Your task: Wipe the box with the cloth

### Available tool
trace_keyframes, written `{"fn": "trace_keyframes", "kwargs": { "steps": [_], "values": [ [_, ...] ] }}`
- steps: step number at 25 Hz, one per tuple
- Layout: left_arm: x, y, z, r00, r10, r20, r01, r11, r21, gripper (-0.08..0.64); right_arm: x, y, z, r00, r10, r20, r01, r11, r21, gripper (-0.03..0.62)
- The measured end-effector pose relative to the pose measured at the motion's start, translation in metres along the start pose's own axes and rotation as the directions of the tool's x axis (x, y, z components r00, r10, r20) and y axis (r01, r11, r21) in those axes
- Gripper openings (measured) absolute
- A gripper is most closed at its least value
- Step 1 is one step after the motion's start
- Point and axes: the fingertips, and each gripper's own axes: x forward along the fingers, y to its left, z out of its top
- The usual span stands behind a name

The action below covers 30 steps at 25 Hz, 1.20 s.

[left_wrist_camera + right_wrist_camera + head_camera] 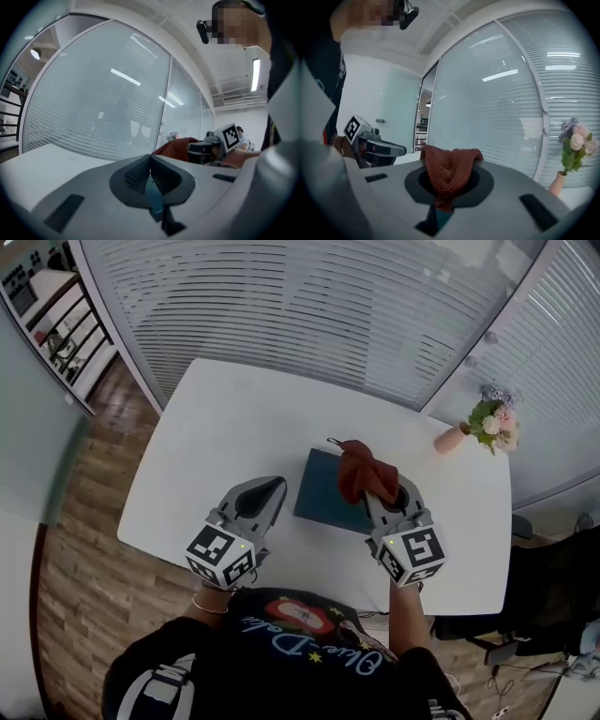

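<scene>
A flat dark teal box [323, 487] lies on the white table [206, 446] in front of me. My right gripper [382, 495] is shut on a rust-red knitted cloth [362, 470], which bunches above the box's right part. In the right gripper view the cloth [449, 169] fills the space between the jaws. My left gripper [270, 489] hovers just left of the box with its jaws shut and nothing between them. From the left gripper view I see the cloth [174, 146] and a sliver of teal below its closed jaws.
A small peach vase of pink flowers [491, 425] stands at the table's far right edge, seen also as the flowers [576, 145] in the right gripper view. Slatted glass walls [309, 306] curve behind the table. Wooden floor [75, 549] lies to the left.
</scene>
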Motion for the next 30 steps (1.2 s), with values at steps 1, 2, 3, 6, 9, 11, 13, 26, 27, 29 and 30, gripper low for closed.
{"fn": "trace_keyframes", "kwargs": {
  "steps": [1, 2, 3, 6, 9, 11, 13, 26, 27, 29, 30],
  "values": [
    [-0.002, 0.007, -0.002, 1.000, 0.000, -0.005, 0.000, 1.000, -0.006, 0.003, 0.014, 0.005, -0.001, 1.000, 0.006, -0.018, -0.006, 1.000, -0.024, 0.025],
    [-0.003, 0.013, -0.004, 1.000, -0.001, -0.008, 0.001, 1.000, -0.014, 0.003, 0.027, 0.009, -0.003, 0.999, 0.008, -0.035, -0.009, 0.999, -0.041, 0.025],
    [-0.003, 0.019, -0.006, 1.000, -0.004, -0.008, 0.004, 1.000, -0.023, 0.003, 0.040, 0.010, -0.006, 0.998, 0.005, -0.055, -0.008, 0.999, -0.054, 0.025],
    [0.000, 0.029, -0.008, 1.000, -0.019, 0.005, 0.019, 0.999, -0.043, 0.003, 0.073, 0.013, -0.023, 0.991, -0.004, -0.136, -0.008, 0.997, -0.082, 0.025],
    [0.004, 0.040, -0.006, 0.999, -0.026, 0.020, 0.028, 0.998, -0.061, 0.003, 0.104, 0.015, -0.045, 0.972, -0.003, -0.235, -0.028, 0.991, -0.132, 0.025],
    [0.002, 0.044, -0.009, 0.999, -0.031, 0.021, 0.033, 0.996, -0.079, 0.003, 0.118, 0.021, -0.063, 0.949, 0.000, -0.314, -0.062, 0.981, -0.186, 0.025],
    [-0.001, 0.048, -0.015, 0.999, -0.039, 0.009, 0.040, 0.995, -0.093, 0.003, 0.128, 0.028, -0.079, 0.925, -0.007, -0.381, -0.094, 0.964, -0.247, 0.025],
    [0.005, 0.060, -0.016, 1.000, -0.025, 0.017, 0.027, 0.993, -0.113, 0.003, 0.133, 0.015, -0.112, 0.863, -0.040, -0.504, -0.170, 0.916, -0.364, 0.025],
    [0.005, 0.061, -0.016, 1.000, -0.019, 0.017, 0.021, 0.993, -0.114, 0.003, 0.132, 0.012, -0.113, 0.861, -0.045, -0.506, -0.166, 0.917, -0.363, 0.025],
    [0.002, 0.062, -0.017, 1.000, -0.008, 0.013, 0.010, 0.993, -0.121, 0.003, 0.127, 0.008, -0.115, 0.854, -0.055, -0.517, -0.161, 0.917, -0.365, 0.025],
    [0.000, 0.062, -0.018, 1.000, -0.005, 0.010, 0.006, 0.993, -0.122, 0.003, 0.124, 0.006, -0.116, 0.851, -0.062, -0.522, -0.159, 0.916, -0.367, 0.025]
  ]
}}
